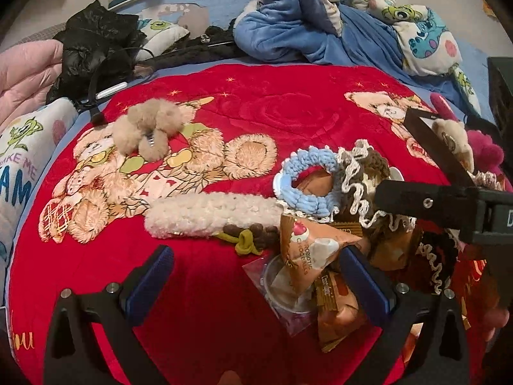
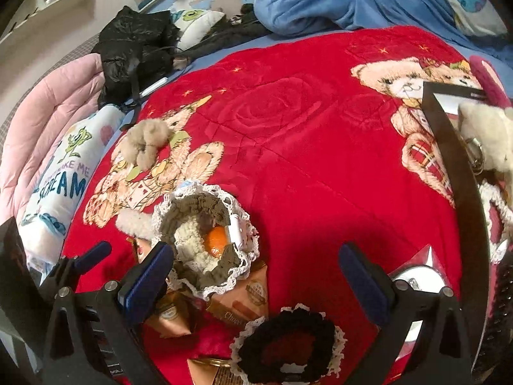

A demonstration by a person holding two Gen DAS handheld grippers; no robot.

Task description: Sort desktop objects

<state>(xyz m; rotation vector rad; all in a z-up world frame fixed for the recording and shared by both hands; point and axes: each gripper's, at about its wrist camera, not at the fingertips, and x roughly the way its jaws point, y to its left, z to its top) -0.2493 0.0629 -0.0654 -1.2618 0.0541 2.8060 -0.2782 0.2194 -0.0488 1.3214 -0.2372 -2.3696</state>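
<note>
Both grippers hover over the red blanket, fingers spread wide and grasping nothing. The left gripper has a snack packet by its right finger; the brown crochet scrunchie touches the right gripper's left finger.

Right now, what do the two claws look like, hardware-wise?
Both match: the left claw and right claw have black angular frames, silver screw heads at the joints and blue textured pads on the fingers. No cables or sleeves are visible.
</note>
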